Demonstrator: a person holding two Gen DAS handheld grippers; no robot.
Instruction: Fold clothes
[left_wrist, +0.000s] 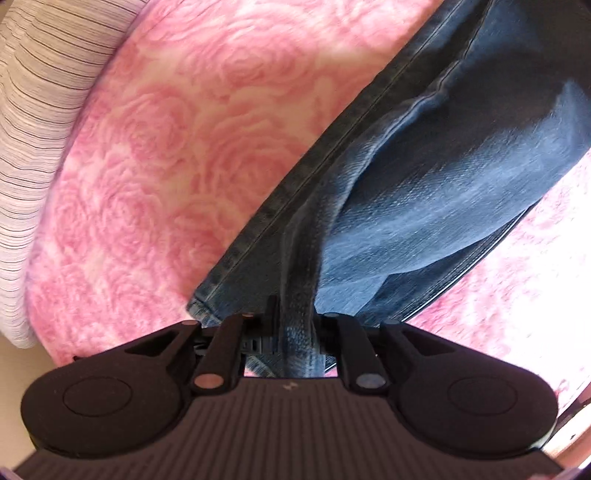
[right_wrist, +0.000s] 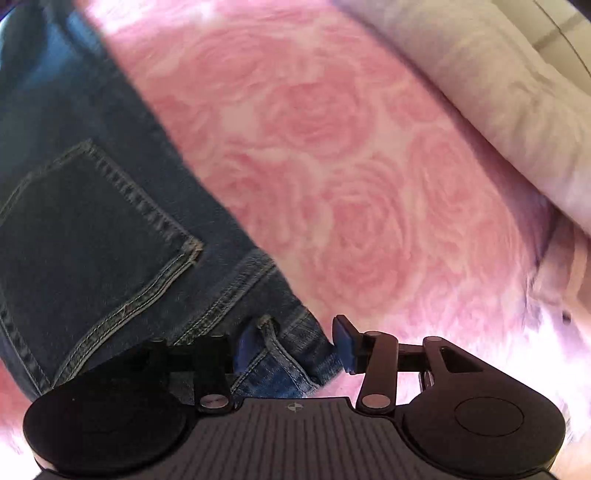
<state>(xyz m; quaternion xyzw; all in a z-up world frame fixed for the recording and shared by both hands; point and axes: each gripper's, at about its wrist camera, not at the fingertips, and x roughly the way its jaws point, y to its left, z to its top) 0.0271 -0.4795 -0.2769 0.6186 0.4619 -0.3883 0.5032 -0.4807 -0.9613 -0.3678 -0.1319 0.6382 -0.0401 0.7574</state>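
Jeans (left_wrist: 424, 192) on rose blanket (left_wrist: 166, 147) — left tool (left_wrist: 295, 321) pinches them, right tool (right_wrist: 291, 343) released.

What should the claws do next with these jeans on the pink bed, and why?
Probably open the left claw fully and lift both away. The jeans already lie on the pink rose blanket, the right claw stands open around the waistband, while the left still pinches a denim fold.
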